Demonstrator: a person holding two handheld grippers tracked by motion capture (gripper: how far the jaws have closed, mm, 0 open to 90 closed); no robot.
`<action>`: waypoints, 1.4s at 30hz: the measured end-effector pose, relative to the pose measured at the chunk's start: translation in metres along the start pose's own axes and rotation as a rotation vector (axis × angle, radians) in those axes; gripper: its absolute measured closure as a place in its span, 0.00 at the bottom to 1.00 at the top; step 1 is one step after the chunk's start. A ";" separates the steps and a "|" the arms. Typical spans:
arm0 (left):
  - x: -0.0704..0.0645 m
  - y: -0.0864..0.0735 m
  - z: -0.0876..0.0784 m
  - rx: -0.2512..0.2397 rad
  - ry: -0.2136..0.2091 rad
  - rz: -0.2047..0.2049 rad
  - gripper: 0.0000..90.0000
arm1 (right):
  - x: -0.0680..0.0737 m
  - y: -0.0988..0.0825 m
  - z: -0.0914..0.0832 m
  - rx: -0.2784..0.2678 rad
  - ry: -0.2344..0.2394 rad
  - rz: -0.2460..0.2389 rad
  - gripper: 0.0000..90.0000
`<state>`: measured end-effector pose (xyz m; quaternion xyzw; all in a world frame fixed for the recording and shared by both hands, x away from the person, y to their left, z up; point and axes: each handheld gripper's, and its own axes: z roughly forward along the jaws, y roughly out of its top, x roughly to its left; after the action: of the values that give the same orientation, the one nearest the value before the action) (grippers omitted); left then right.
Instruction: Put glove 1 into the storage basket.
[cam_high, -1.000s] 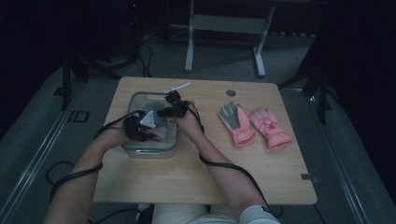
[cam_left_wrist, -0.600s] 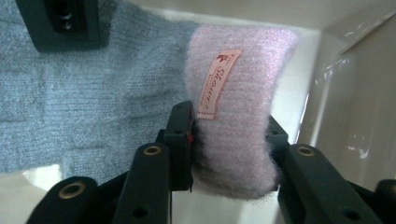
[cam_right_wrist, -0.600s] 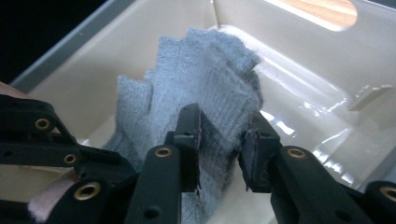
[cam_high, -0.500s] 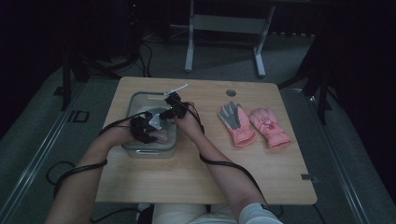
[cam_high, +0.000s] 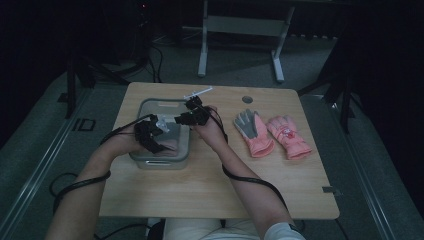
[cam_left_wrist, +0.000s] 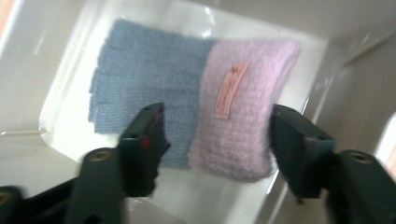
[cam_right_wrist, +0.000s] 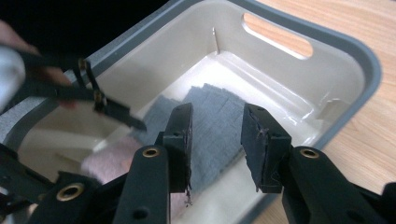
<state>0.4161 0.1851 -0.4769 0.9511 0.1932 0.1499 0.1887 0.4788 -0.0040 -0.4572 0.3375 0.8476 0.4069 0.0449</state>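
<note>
A knitted glove (cam_left_wrist: 196, 107), part blue-grey and part pink, lies flat on the floor of a grey-rimmed bin (cam_high: 150, 104) at the table's (cam_high: 210, 195) left side. Both grippers hang over that bin. The left gripper (cam_left_wrist: 215, 135) has its jaws spread wide and holds nothing; in its own view the glove sits straight ahead at twelve o'clock, framed between the jaws, its long axis running roughly from nine to three — blue end at nine, pink cuff at three. The right gripper (cam_right_wrist: 215, 140) is parted too, more narrowly, and empty, with the grey end of the glove ahead of it at about eleven o'clock. The left one looks the nearer, though its view is blurred. Two pink gloves (cam_high: 272, 134) lie on the table, well apart at three o'clock.
</note>
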 end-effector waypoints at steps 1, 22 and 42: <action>-0.001 0.002 -0.003 -0.011 0.005 -0.010 0.32 | 0.000 -0.001 -0.006 -0.013 0.008 0.001 0.71; -0.023 0.045 -0.022 -0.239 -0.023 -0.151 0.00 | -0.041 -0.043 -0.085 -0.062 -0.064 0.008 0.69; -0.099 0.103 -0.004 -0.400 -0.112 -0.026 0.00 | -0.112 -0.093 -0.137 -0.021 -0.212 -0.024 0.75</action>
<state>0.3592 0.0561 -0.4513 0.8988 0.1612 0.1297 0.3864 0.4673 -0.2035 -0.4549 0.3679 0.8379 0.3770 0.1428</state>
